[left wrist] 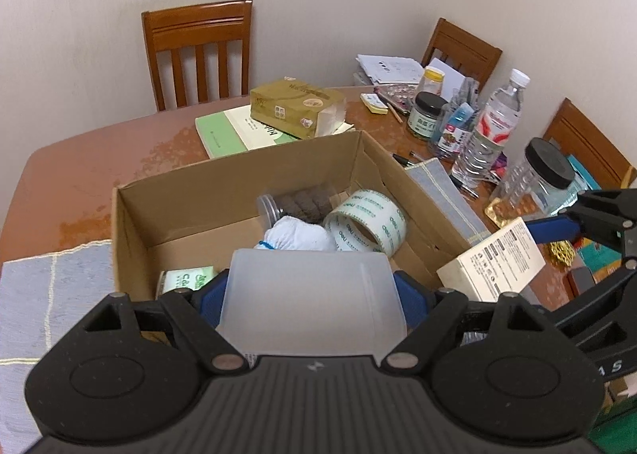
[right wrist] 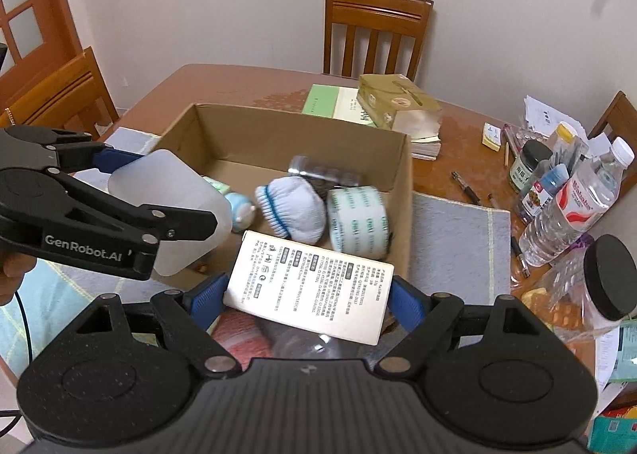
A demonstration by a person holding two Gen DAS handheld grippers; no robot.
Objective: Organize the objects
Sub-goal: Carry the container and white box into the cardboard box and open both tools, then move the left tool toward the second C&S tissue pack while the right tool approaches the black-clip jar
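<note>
Between the pads of the left gripper (left wrist: 310,294) a translucent plastic container (left wrist: 314,302) is clamped, and the right gripper (right wrist: 306,298) grasps a white printed box (right wrist: 310,286); both items hang over the near edge of the cardboard box (left wrist: 239,171). Already inside lie a tape roll (left wrist: 366,221), a white glove bundle (left wrist: 296,235) and a clear jar (left wrist: 294,201). Judged from this, the task is partly done: bottles (left wrist: 489,127), jars and pens remain at the table's (left wrist: 99,151) right edge.
</note>
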